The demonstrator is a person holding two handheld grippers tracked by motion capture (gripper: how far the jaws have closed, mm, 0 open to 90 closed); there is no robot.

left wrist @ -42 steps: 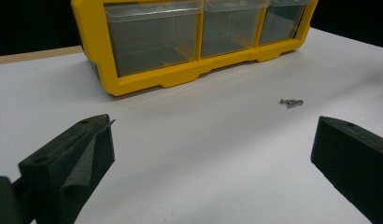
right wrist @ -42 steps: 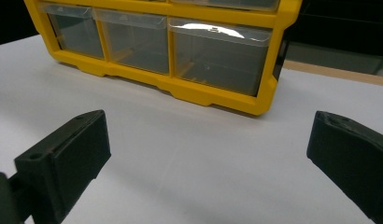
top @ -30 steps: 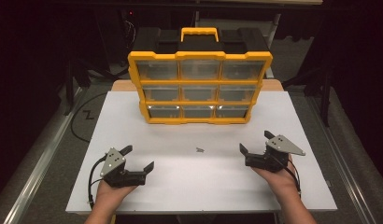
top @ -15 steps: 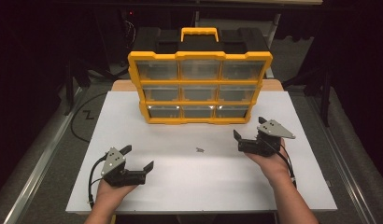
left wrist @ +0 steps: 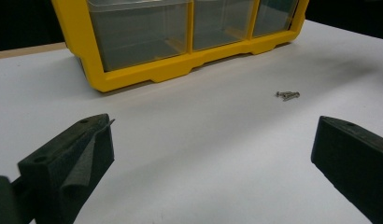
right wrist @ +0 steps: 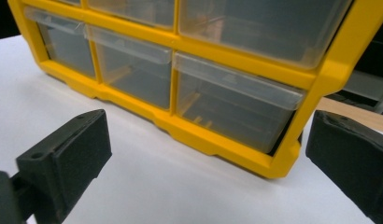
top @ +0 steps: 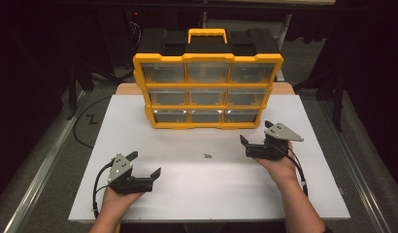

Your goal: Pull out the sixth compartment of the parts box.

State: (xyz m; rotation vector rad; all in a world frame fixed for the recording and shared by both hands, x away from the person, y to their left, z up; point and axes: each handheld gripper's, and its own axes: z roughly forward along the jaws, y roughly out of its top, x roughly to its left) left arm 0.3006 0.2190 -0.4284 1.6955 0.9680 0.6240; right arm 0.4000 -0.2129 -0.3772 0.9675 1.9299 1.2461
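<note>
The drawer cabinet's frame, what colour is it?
Bright yellow, around clear plastic drawers; the frame shows best in the right gripper view.

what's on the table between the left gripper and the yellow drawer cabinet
Only bare white table, as the high view shows; the small screws lie off to the side, nearer the middle. The left gripper stands open.

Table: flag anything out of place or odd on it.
A few loose screws lie bare on the white table, in front of the yellow drawer organizer, between the open left gripper and open right gripper. The drawers look shut. Nothing else stands out.
</note>
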